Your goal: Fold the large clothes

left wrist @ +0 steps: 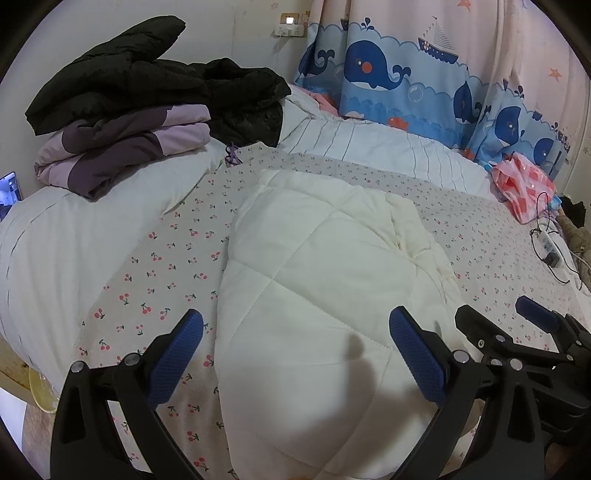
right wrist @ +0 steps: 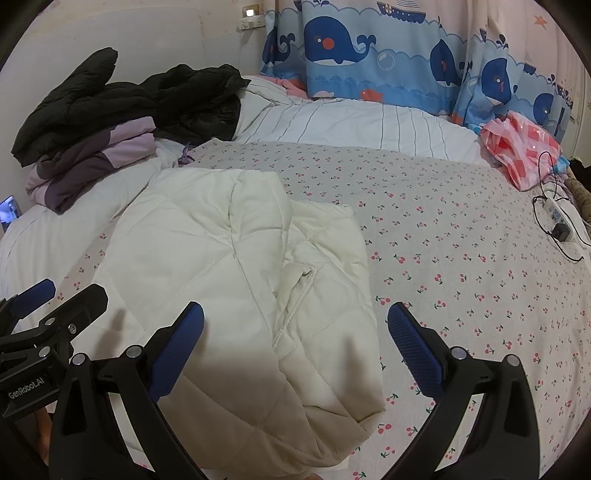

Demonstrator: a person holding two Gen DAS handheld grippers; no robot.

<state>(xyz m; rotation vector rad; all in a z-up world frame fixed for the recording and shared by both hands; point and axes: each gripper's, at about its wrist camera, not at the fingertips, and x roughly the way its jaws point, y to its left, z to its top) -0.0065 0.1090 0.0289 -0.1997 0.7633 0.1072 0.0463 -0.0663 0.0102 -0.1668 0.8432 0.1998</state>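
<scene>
Folded white quilted jacket (right wrist: 236, 266) on cherry-print sheet (right wrist: 461, 258), both grippers' fingers (left wrist: 177, 354) (right wrist: 413, 350) spread apart, empty above it.

A bed (right wrist: 461, 258) fills the room, its sheet pale with small red cherries. At the far side lies a white quilt with thin stripes (right wrist: 351, 122). Behind it hangs a curtain (right wrist: 369, 48) printed with blue whales and boats, pink above. The far wall (left wrist: 229, 33) is plain and off-white, with a socket and a small lit device (left wrist: 290, 24), perhaps a night light. A power strip (right wrist: 556, 216) lies far right.
</scene>
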